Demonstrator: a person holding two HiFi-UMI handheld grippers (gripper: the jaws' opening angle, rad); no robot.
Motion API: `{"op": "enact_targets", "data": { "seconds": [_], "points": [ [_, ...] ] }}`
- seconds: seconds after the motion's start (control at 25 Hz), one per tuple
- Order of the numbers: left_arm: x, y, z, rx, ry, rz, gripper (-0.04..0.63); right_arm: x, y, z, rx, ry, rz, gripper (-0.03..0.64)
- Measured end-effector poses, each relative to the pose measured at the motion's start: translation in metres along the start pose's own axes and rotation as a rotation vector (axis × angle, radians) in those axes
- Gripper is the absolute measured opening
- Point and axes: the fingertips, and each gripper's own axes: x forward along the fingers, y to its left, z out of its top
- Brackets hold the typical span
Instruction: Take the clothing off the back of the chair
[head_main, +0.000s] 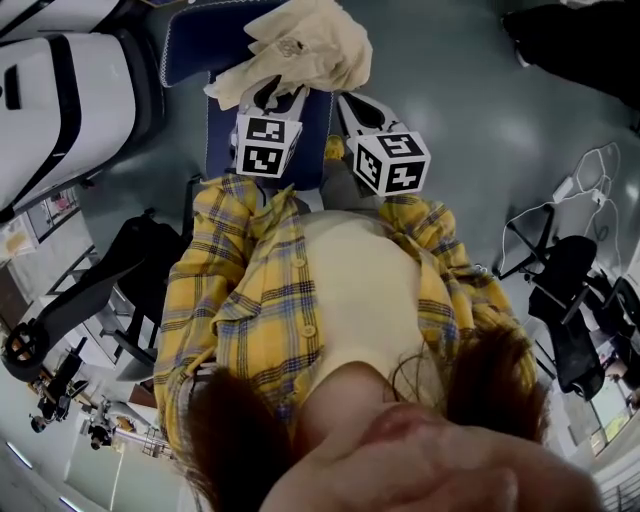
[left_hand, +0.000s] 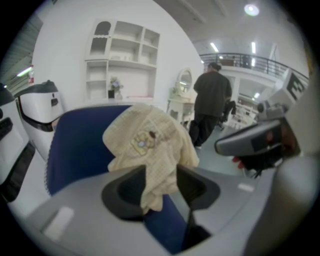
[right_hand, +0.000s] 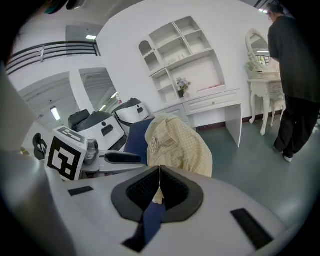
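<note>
A cream checked garment (head_main: 300, 45) lies draped over the top of a blue chair back (head_main: 222, 130), just beyond both grippers. My left gripper (head_main: 282, 98) is at the cloth's lower edge. In the left gripper view its jaws stand open (left_hand: 160, 187), the garment's hanging fold (left_hand: 150, 165) shows in the gap, and the pads do not press it. My right gripper (head_main: 365, 108) is beside it and its jaws are shut (right_hand: 160, 182). Only a sliver of cream shows through the slit, with the garment (right_hand: 180, 145) and blue chair (right_hand: 134, 137) beyond. Whether any cloth is caught there is unclear.
A large white machine (head_main: 60, 100) stands left of the chair. Black office chairs (head_main: 560, 290) stand at the right and another (head_main: 120, 270) at the left. A person in dark clothes (left_hand: 210, 105) stands near a white dressing table (right_hand: 262, 95). White shelves (left_hand: 122, 60) line the wall.
</note>
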Motion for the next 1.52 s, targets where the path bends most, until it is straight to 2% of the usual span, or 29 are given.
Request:
{"op": "enact_targets", "data": {
  "seconds": [0.2,0.44,0.68,0.8,1.24,1.36,1.52],
  "points": [
    [0.016,0.007,0.004,0.028,0.024,0.014,0.275,0.005,-0.006,-0.002,0.013,0.013,0.010,0.014],
    [0.028,0.016,0.026,0.028,-0.022,0.041,0.353,0.008,-0.017,-0.006,0.031,0.031,0.009,0.014],
    [0.049,0.013,0.039,0.084,-0.021,0.021,0.420,0.008,-0.029,-0.005,0.045,0.028,-0.003,0.014],
    [0.056,0.017,0.040,0.087,-0.022,0.051,0.422,0.007,-0.034,-0.003,0.048,0.024,-0.011,0.014],
    [0.077,0.017,0.039,0.073,-0.005,0.078,0.416,0.010,-0.042,-0.006,0.060,0.039,-0.015,0.014],
    [0.079,0.015,0.039,0.056,-0.010,0.073,0.394,0.011,-0.042,-0.008,0.060,0.048,-0.015,0.014],
    [0.081,0.011,0.037,0.005,-0.010,0.035,0.322,0.012,-0.041,-0.005,0.048,0.051,-0.011,0.014]
  ]
}}
